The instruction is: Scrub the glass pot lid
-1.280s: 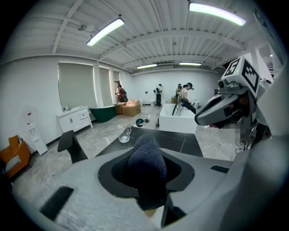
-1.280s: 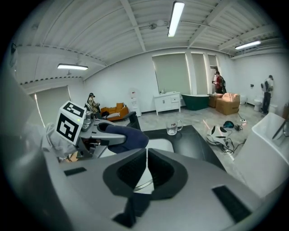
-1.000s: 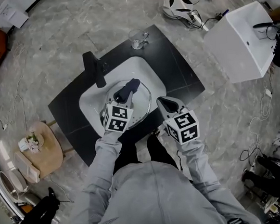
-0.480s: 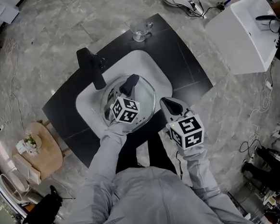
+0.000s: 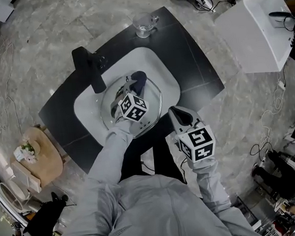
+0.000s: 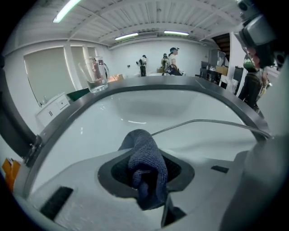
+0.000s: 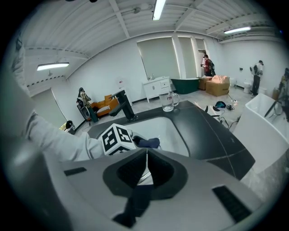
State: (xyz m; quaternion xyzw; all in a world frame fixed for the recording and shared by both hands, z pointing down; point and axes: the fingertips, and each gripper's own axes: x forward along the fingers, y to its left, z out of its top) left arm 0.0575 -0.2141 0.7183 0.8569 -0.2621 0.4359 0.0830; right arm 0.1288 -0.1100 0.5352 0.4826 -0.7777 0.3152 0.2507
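The glass pot lid (image 5: pixel 153 95) lies tilted in the white sink basin (image 5: pixel 159 70); its metal rim (image 6: pixel 216 122) arcs across the left gripper view. My left gripper (image 5: pixel 135 86) is over the lid, shut on a dark blue cloth (image 5: pixel 139 79) that bunches between its jaws (image 6: pixel 146 169). My right gripper (image 5: pixel 173 111) is at the lid's near right edge, over the black countertop. Its jaws are closed, with a sliver of the lid's rim (image 7: pixel 143 177) between them. The right gripper view also shows the left gripper's marker cube (image 7: pixel 116 139) and the cloth (image 7: pixel 149 143).
A black faucet (image 5: pixel 90 68) stands at the basin's left. A clear glass mug (image 5: pixel 142 24) sits on the black countertop (image 5: pixel 194 60) at the far edge. On the floor are a white tub (image 5: pixel 255 30) to the right, a small round stool (image 5: pixel 39 161) to the left, and cables.
My left gripper has pushed the cloth a little farther across the lid, away from me. The right gripper has stayed at the lid's edge.
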